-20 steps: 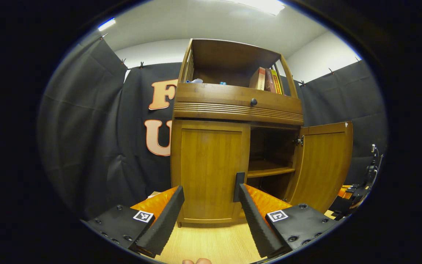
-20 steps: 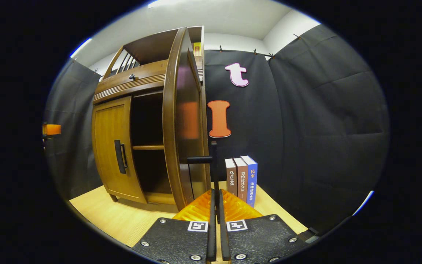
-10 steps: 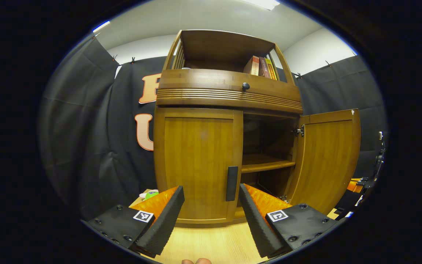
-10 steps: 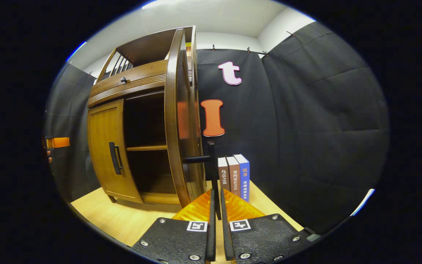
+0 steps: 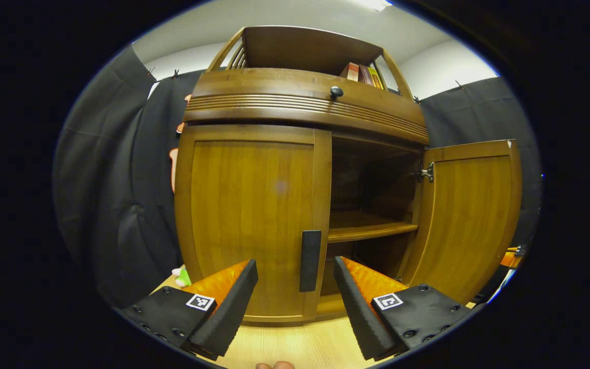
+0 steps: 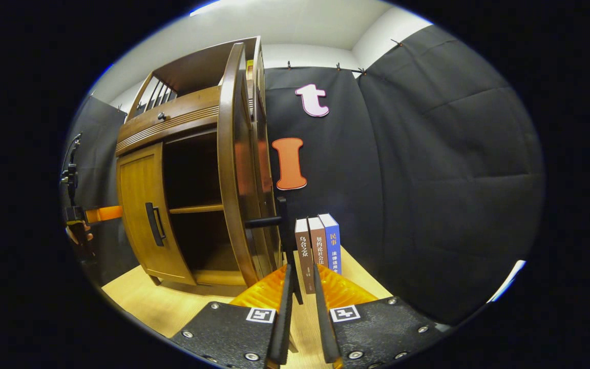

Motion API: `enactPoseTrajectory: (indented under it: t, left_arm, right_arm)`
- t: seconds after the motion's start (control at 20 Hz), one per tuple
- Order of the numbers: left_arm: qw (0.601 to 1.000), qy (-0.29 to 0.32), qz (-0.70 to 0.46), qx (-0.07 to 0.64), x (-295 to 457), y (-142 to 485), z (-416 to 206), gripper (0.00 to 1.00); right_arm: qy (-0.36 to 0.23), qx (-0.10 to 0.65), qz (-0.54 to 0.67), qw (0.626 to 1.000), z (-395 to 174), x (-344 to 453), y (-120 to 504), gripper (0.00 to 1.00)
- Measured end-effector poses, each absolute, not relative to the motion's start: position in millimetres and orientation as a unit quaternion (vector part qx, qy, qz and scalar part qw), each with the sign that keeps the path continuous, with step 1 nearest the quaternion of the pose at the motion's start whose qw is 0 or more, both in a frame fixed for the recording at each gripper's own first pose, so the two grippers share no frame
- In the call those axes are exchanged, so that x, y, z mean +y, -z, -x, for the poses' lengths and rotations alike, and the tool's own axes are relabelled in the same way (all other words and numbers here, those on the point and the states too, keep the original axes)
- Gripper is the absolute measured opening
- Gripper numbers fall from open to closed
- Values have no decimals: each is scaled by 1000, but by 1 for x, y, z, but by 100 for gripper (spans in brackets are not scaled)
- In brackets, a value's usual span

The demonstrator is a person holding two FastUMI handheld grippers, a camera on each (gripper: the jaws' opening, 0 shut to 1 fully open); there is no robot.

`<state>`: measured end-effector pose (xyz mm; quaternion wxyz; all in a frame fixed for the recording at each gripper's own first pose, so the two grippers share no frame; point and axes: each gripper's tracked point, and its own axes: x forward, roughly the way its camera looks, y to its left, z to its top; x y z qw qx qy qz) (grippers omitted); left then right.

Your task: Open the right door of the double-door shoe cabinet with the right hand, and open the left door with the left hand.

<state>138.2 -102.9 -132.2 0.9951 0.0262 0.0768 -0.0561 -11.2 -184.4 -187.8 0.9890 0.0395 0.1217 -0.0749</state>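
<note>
The wooden shoe cabinet (image 5: 254, 200) stands close ahead in the left gripper view. Its left door (image 5: 251, 215) is closed. The door's black handle (image 5: 310, 260) hangs between the fingers of my open left gripper (image 5: 295, 266), nearer the right finger and untouched. The right door (image 5: 471, 215) stands swung open, showing a shelf (image 5: 372, 230) inside. In the right gripper view that right door (image 6: 228, 164) is edge-on. Its black handle (image 6: 289, 241) runs down into the narrow gap of my right gripper (image 6: 302, 271), whose fingers stand slightly apart around it.
Three books (image 6: 318, 246) stand on the wooden floor (image 6: 172, 302) right of the cabinet. A drawer with a black knob (image 5: 336, 92) sits above the doors, with books (image 5: 361, 74) on the top shelf. A green toy (image 5: 182, 277) lies left of the cabinet. Black cloth walls surround everything.
My left gripper has moved closer to the left door, so its handle now lies between the fingers. The right gripper's fingers have parted from the right door's handle.
</note>
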Motion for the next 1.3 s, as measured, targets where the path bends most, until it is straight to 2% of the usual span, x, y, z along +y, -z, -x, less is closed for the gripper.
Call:
enactPoseTrajectory:
  t: [0.05,0.1,0.2,0.25,0.55,0.65,0.75,0.8,0.85,0.95,1.0,1.05,1.2,1.25,1.3]
  left_arm:
    - [995,57,-26,82,-105,140,-145,95]
    - [995,55,-27,85,-105,145,-151,95]
    - [994,49,-32,90,-105,156,-168,95]
    - [994,46,-35,94,-106,163,-175,95]
    - [993,44,-27,105,-110,186,-212,98]
    - [993,44,-26,106,-111,190,-220,96]
    - [993,47,-25,106,-112,194,-228,95]
    - [993,49,-25,108,-114,197,-231,95]
    - [992,49,-26,110,-115,199,-235,95]
    - [992,55,-25,108,-117,201,-240,85]
    - [993,55,-26,103,-117,199,-242,80]
    - [993,59,-26,99,-118,199,-243,81]
    - [993,68,-29,97,-124,199,-243,73]
    - [992,73,-28,101,-126,201,-242,71]
    - [992,85,-19,97,-131,200,-242,65]
  right_arm:
    - [75,121,-42,989,12,-186,187,27]
    - [76,118,-47,989,13,-188,185,39]
    - [78,110,-59,989,15,-189,178,41]
    - [82,105,-59,989,17,-192,174,31]
    - [106,96,-39,989,18,-206,170,32]
    - [110,97,-38,989,17,-208,171,53]
    - [115,95,-31,988,17,-212,171,53]
    - [119,93,-30,988,18,-213,170,42]
    - [121,90,-28,988,18,-213,168,43]
    - [124,85,-20,988,18,-214,166,63]
    - [122,84,-14,989,17,-213,166,43]
    - [122,84,-8,989,16,-213,166,46]
    - [122,83,-3,989,15,-212,165,63]
    - [123,82,-5,989,15,-211,164,66]
    - [125,82,-5,989,14,-213,164,66]
